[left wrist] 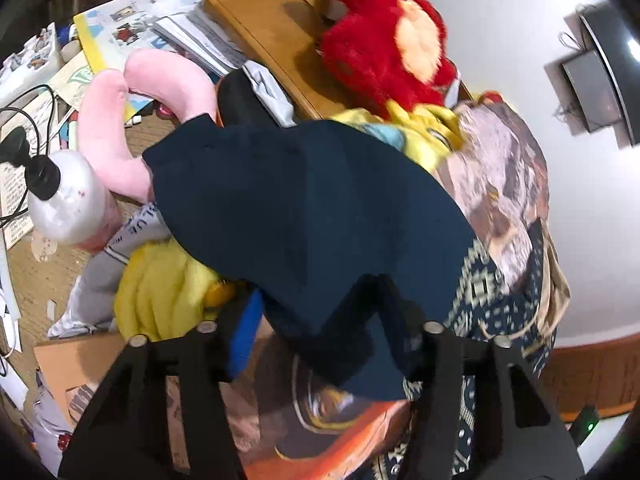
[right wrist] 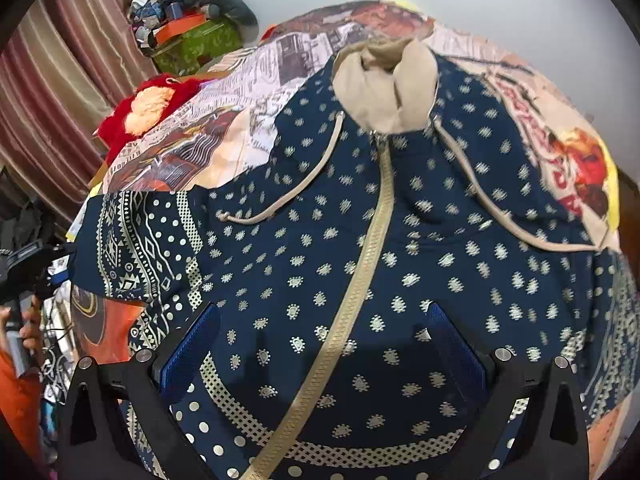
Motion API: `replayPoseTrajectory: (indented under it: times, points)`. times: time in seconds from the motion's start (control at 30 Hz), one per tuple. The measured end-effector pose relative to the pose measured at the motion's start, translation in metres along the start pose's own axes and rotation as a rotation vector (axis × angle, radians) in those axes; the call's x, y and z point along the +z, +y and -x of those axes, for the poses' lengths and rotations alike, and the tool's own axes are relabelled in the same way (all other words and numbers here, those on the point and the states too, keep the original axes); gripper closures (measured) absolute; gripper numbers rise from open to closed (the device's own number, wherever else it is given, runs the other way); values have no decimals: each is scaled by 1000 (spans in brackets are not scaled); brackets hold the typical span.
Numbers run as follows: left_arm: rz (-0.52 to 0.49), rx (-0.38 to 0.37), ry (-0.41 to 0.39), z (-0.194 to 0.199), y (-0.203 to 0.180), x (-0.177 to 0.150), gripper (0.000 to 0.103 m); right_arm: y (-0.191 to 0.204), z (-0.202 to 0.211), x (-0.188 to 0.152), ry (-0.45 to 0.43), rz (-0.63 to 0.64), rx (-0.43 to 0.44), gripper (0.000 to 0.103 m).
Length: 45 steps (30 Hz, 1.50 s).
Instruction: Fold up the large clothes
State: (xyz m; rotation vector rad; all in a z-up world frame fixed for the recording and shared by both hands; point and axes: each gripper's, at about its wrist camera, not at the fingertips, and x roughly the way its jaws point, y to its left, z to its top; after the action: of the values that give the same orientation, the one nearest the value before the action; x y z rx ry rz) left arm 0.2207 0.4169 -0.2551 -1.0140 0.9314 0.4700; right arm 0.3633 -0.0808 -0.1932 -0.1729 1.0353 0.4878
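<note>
Lying spread on a printed bedsheet (right wrist: 224, 120), the navy hooded jacket (right wrist: 440, 248) fills most of the right wrist view. Its front faces up, with the beige zipper (right wrist: 360, 280) running from the beige-lined hood (right wrist: 384, 88) at the far end down to the near hem, and the two drawstrings (right wrist: 304, 184) loose on the chest. This flat position is probably chosen so that the sides can be folded inward.

The right gripper (right wrist: 324, 344) hangs over the lower front of the jacket. Its jaws stand wide apart, one blue pad (right wrist: 188, 356) on each side of the zipper, and no cloth is between them that is pinched. It seems to be lined up to take the hem region.

In the left wrist view a plain dark navy part of the garment, perhaps a sleeve or the inside of a flap (left wrist: 304, 216), lies between the fingers of the left gripper (left wrist: 320, 340). The jaws are about half spread, with the cloth bunched between them. Whether the pads already press on it cannot be told, because the cloth hides the right pad.

Around the edge lie a red plush toy (left wrist: 384, 40), a pink plush toy (left wrist: 160, 92), a yellow plush toy (left wrist: 160, 292) and a pump bottle (left wrist: 72, 200), near the jacket. The fold may need care there.
</note>
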Motion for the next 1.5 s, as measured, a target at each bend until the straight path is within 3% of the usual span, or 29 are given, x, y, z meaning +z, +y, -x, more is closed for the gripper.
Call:
replayPoseTrajectory:
  times: [0.07,0.13,0.2,0.33,0.47,0.63,0.7,0.87,1.03,1.17,1.27,1.37,1.47,1.5]
  points:
    - [-8,20,-16,0,-1,6,64,-1,-4,0,18,-5,7,0]
    - [-25,53,-47,4,-5,8,86,-3,-8,-1,30,-9,6,0]
    - [-65,79,-91,15,-12,9,96,-6,-10,-2,40,-18,8,0]
    - [-154,80,-176,41,-40,6,97,-10,-5,-2,40,-39,20,0]
    - [-307,75,-285,75,-92,-7,97,-11,10,-1,18,-41,27,0]
    - [-538,10,-393,108,-174,-41,97,-12,36,-3,-24,-29,27,0]
    - [-624,-33,-398,111,-209,-60,97,-14,47,-4,-43,-25,25,0]
    - [-767,-109,-313,80,-275,-103,97,-28,74,-11,-76,-38,16,0]
    - [-898,-126,-159,16,-314,-165,97,-52,100,-25,-96,-49,-23,0]
    - [-935,-107,54,-44,-313,-208,97,-72,113,-37,-98,-45,-87,0]
    - [-954,-87,165,-70,-304,-237,96,-82,116,-43,-89,-53,-105,0]
    - [-971,-73,231,-79,-293,-254,90,-87,113,-46,-78,-60,-106,0]
    - [-944,-92,250,-72,-281,-249,87,-80,107,-44,-65,-51,-97,0]
    - [-920,-104,246,-64,-274,-242,79,-76,104,-43,-61,-44,-94,0]
